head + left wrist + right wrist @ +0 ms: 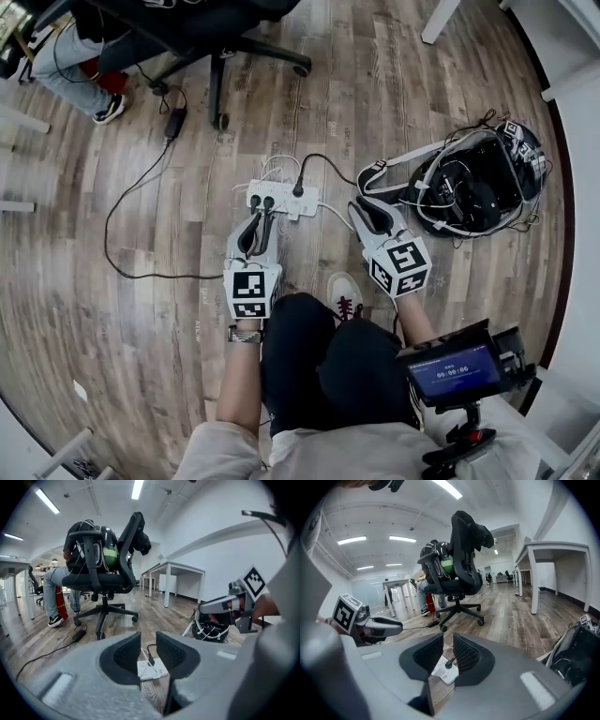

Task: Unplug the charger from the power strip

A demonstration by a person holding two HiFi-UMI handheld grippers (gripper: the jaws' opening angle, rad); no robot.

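Observation:
A white power strip [281, 200] lies on the wood floor in the head view. Two black plugs [261, 202] sit at its left end, and a third black plug [298, 189] with a black cable is near its right end. My left gripper [255, 228] hovers just short of the strip's left end; its jaws are open with a narrow gap and nothing between them. My right gripper [367, 214] is to the right of the strip, open and empty. Through the left gripper [148, 641] gap I see the strip [152, 668]. The right gripper [448, 644] frames the strip [446, 673] and a black plug [448, 664].
A black office chair [217, 47] with a seated person stands beyond the strip. A black power brick [174, 123] and its cable trail left. A black bag of gear and straps [478, 183] lies at the right. My shoe [344, 295] is just behind the grippers.

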